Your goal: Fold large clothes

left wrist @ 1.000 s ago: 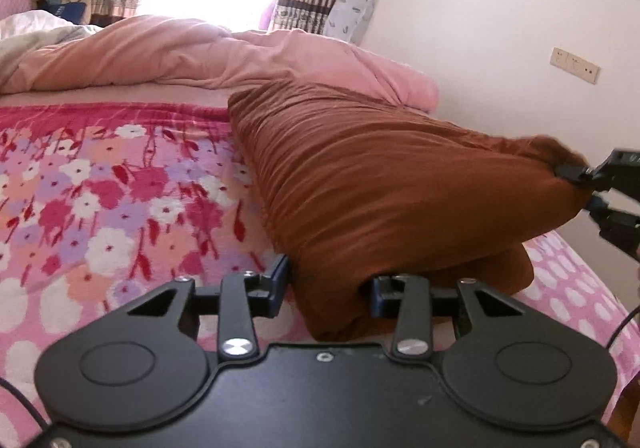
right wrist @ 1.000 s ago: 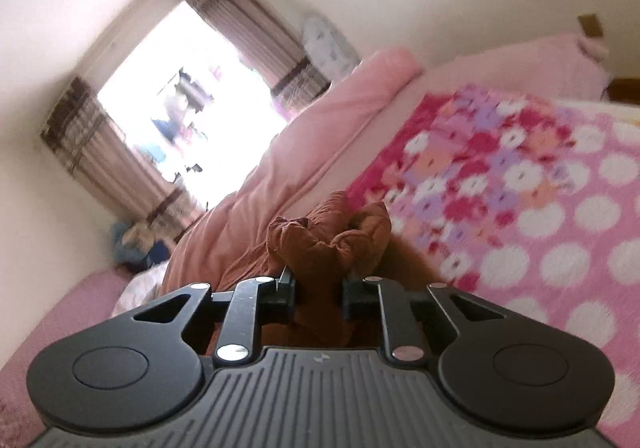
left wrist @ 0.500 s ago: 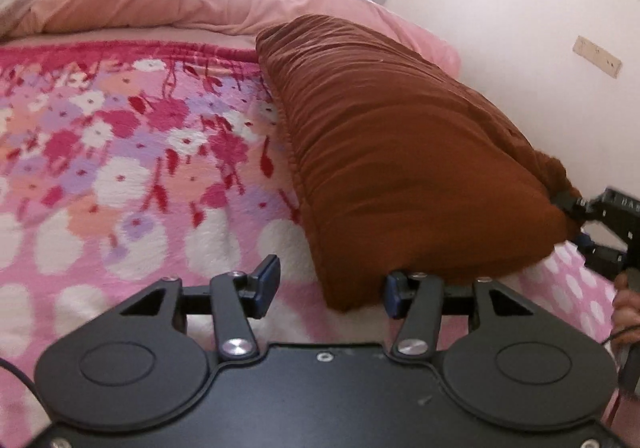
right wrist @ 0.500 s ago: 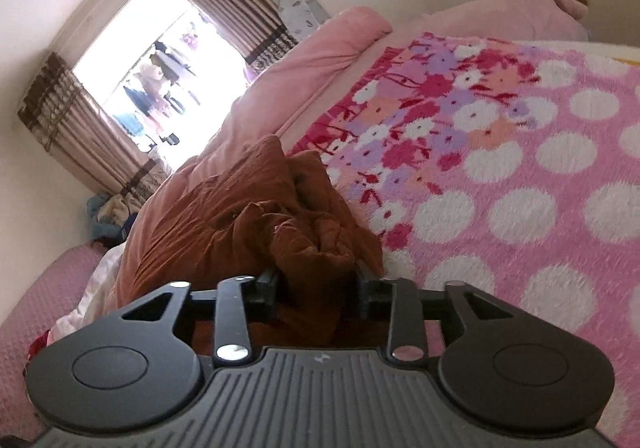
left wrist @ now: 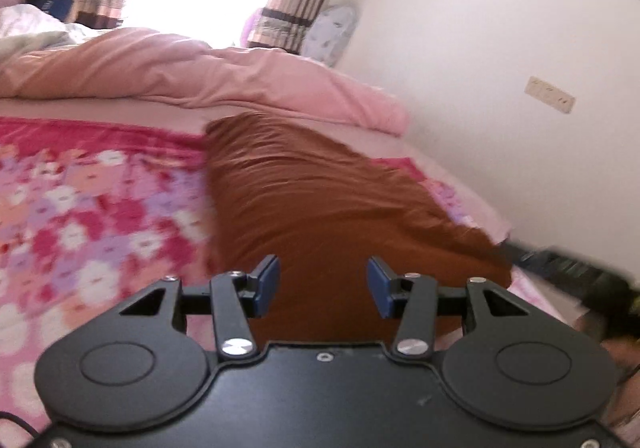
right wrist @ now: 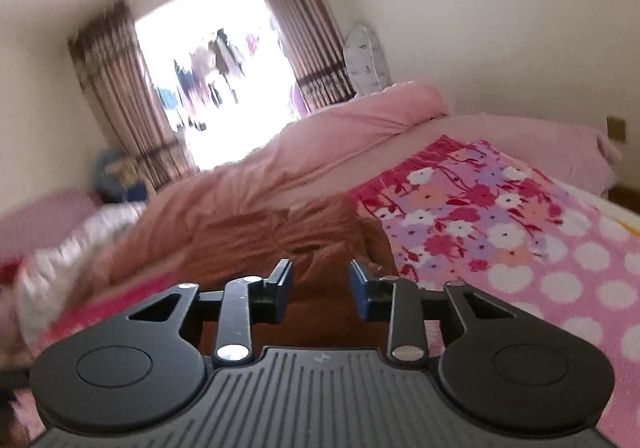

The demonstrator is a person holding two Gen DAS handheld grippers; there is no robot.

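Note:
A large rust-brown garment point(left wrist: 316, 196) lies folded into a long strip on the flowered bed blanket point(left wrist: 92, 208), running away from me toward the pink quilt. My left gripper point(left wrist: 323, 286) is open and empty just above its near end. My right gripper point(right wrist: 320, 288) is open and empty above the garment's other near corner point(right wrist: 304, 232); it shows as a dark blur at the right edge of the left wrist view point(left wrist: 580, 280).
A pink quilt point(left wrist: 200, 76) is bunched across the far side of the bed. A white wall point(left wrist: 500, 48) with a socket runs close along the bed. A bright window with curtains point(right wrist: 216, 80) is beyond. The polka-dot blanket part point(right wrist: 560, 280) lies alongside.
Both grippers have let go of the brown garment and opened. The garment, held up before, has dropped flat onto the bed. Both grippers have pulled back a little.

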